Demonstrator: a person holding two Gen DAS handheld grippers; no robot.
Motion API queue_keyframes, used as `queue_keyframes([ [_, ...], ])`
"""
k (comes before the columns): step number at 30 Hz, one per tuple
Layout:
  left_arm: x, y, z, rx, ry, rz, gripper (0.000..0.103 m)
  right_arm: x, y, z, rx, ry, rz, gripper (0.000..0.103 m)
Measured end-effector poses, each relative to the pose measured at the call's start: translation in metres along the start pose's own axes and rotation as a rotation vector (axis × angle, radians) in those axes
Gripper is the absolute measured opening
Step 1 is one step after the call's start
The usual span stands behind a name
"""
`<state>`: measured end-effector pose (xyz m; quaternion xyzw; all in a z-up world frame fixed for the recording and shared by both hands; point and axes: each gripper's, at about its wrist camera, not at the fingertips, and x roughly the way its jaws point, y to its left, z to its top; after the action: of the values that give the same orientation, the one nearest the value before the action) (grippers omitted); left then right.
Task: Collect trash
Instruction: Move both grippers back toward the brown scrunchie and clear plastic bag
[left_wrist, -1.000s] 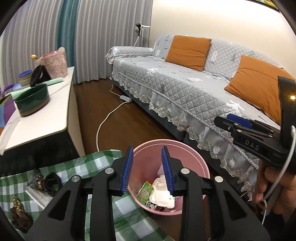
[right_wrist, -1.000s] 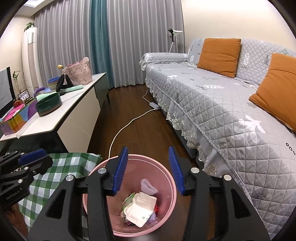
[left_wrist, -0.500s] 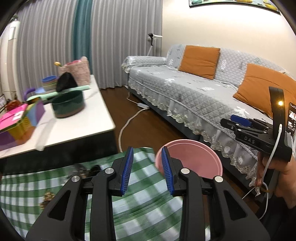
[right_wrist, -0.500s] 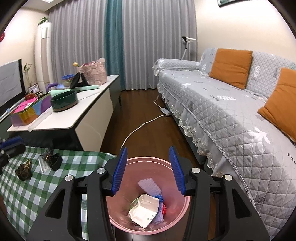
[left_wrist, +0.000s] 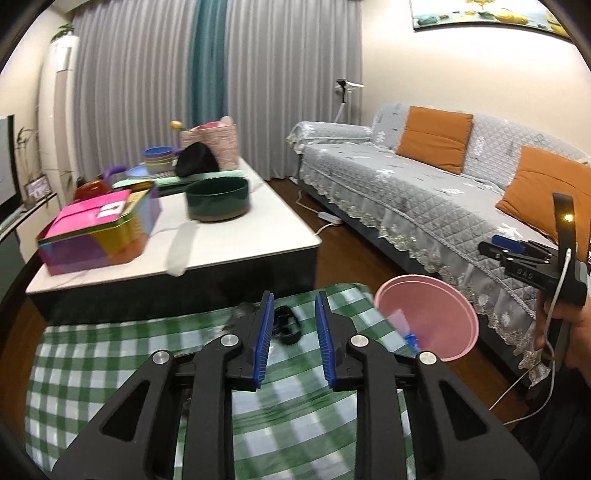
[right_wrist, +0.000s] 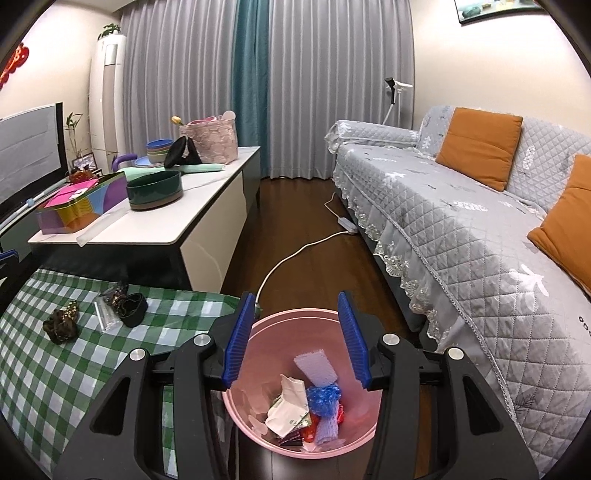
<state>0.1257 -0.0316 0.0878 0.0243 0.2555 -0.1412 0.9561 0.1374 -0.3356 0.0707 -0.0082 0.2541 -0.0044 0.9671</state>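
We see our left gripper (left_wrist: 293, 341), fingers just narrowing on nothing, over the green checked table (right_wrist: 66, 369); right gripper (right_wrist: 295, 338) spread above the pink trash bin (right_wrist: 354, 432) beside the grey sofa (right_wrist: 461, 229); wrappers (right_wrist: 114, 308) lie on the cloth.

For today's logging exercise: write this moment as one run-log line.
left gripper: open, empty, over checked cloth | right gripper: open, above pink bin | wrappers: uncollected

A: What can't be made out in the left wrist view?

B: The green checked cloth (left_wrist: 110, 369) is smeared by motion. A dark object (left_wrist: 286, 326) between the gripper fingers may be a wrapper.

A: And the pink bin (left_wrist: 428, 325)?

B: Its contents are mostly hidden by its wall. The hand (left_wrist: 569, 332) at the right edge is cut off.

A: The right wrist view?

B: The bin's (right_wrist: 255, 336) near rim is hidden behind the gripper.
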Motion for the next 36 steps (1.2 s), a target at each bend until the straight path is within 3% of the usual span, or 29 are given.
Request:
queue_keyframes([
  [11, -0.013, 0.054, -0.027, -0.092, 0.006, 0.089, 0.023, 0.000, 0.029, 0.000, -0.056, -0.003, 0.042, 0.047],
  [21, -0.015, 0.102, -0.051, -0.201, 0.022, 0.176, 0.022, 0.007, 0.053, 0.002, -0.013, 0.009, 0.167, 0.039],
  [36, 0.021, 0.118, -0.068, -0.239, 0.076, 0.189, 0.022, 0.058, 0.129, -0.011, -0.064, 0.081, 0.299, 0.039],
])
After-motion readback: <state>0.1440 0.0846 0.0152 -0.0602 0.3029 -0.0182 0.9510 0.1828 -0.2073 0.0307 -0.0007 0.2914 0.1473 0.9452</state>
